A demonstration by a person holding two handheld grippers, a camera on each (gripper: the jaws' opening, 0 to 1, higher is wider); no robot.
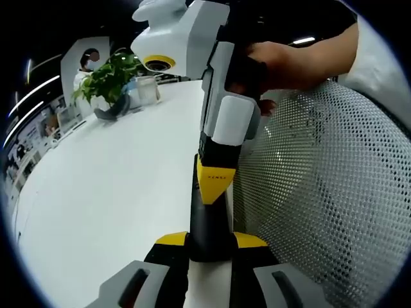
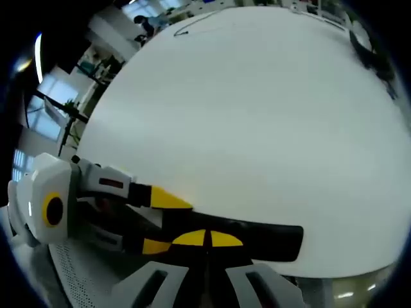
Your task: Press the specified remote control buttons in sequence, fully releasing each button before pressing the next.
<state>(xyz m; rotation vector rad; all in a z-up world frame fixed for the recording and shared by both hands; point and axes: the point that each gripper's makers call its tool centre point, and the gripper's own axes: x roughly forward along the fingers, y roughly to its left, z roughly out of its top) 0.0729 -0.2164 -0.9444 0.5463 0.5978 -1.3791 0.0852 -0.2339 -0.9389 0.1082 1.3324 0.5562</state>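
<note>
A slim black remote control point(image 1: 209, 221) is clamped at its near end between the yellow-tipped jaws of my left gripper point(image 1: 210, 241), which is shut on it. It reaches out over the white table point(image 1: 115, 192). My right gripper point(image 1: 216, 183), held by a hand point(image 1: 282, 58), comes down from above with its yellow tip on the remote's top face. In the right gripper view the remote point(image 2: 263, 236) lies crosswise. My right gripper point(image 2: 207, 239) is shut, its tips together on the remote. The left gripper point(image 2: 160, 221) holds the remote's left end.
A white mesh chair back point(image 1: 321, 192) stands close on the right. A potted plant point(image 1: 109, 77) and a clear container point(image 1: 148, 90) sit at the table's far edge, with a person point(image 1: 87, 64) behind. A dark object point(image 2: 369, 51) lies at the table's far side.
</note>
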